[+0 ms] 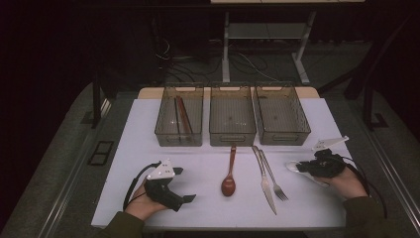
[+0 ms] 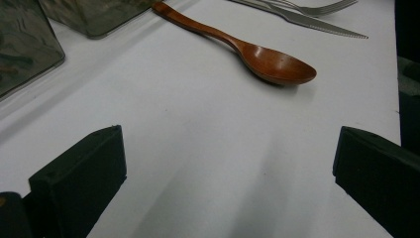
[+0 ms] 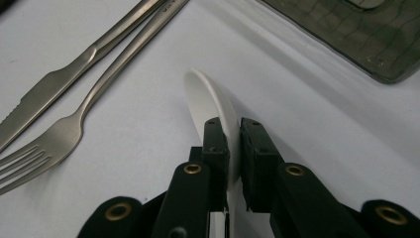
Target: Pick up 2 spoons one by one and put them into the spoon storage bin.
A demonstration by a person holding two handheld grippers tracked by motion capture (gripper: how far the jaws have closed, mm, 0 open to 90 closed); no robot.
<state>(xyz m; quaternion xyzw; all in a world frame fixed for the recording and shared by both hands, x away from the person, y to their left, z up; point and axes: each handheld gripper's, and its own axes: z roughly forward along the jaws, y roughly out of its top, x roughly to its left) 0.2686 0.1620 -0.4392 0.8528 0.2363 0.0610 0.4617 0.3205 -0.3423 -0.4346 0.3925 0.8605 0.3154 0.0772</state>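
The right gripper [image 3: 233,148] pinches the white spoon [image 3: 210,106] on edge on the table, the fork [image 1: 273,181], knife [image 1: 265,186] and wooden spoon [image 1: 229,183] lie unsorted between it and the spread, empty left gripper [image 1: 173,191], and only chopsticks [image 1: 182,115] are binned.

Overhead table [image 1: 213,208] view (2 tool close-ups)

Open left tongs [image 2: 228,173] over white table [image 2: 198,148], wooden spoon [image 2: 247,49] ahead, knife [image 2: 307,22], fork [image 2: 317,7]

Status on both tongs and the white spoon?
Right tongs shut on white plastic spoon. Left tongs open, empty. Steel fork alongside, clear.
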